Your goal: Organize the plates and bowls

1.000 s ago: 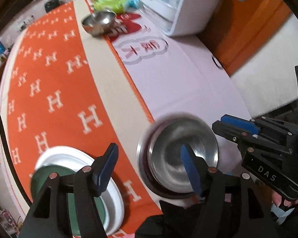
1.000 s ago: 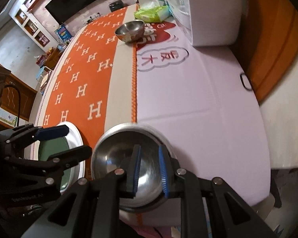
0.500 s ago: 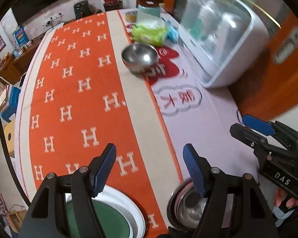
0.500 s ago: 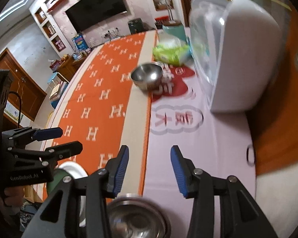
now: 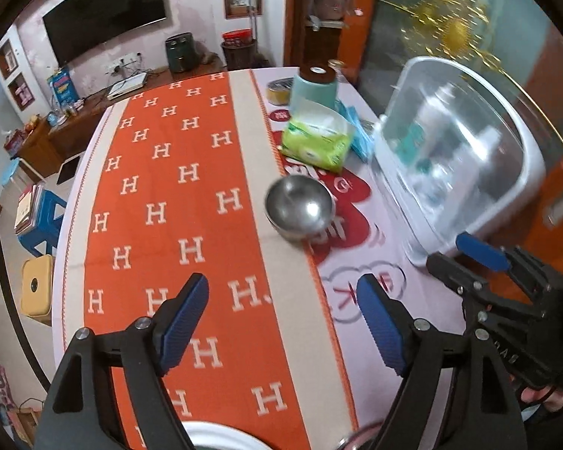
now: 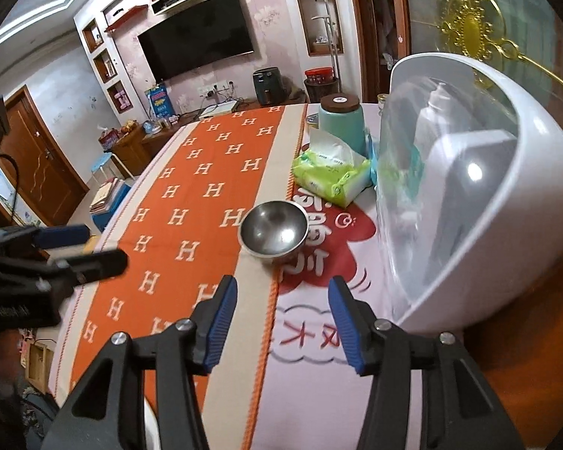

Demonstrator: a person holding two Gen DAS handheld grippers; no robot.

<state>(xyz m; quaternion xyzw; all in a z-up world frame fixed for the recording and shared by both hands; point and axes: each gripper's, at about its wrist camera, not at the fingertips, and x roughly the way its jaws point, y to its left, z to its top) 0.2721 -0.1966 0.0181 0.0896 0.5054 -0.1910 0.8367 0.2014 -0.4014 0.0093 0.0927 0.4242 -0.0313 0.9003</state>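
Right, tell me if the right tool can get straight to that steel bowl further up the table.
Probably yes. The right tool is open and empty, and the steel bowl sits alone straight ahead; only bare tablecloth lies between them, and the tissue pack lies beyond the bowl.

One steel bowl point(image 6: 273, 231), one tissue pack point(image 6: 332, 177), one teal canister point(image 6: 340, 122), two empty claws.

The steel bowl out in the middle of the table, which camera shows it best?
The right wrist view. There the steel bowl sits sharp and central, straight ahead of the open right hand-held gripper, its whole rim and inside visible. The left wrist view also shows the whole bowl, but blurred and off to the right.
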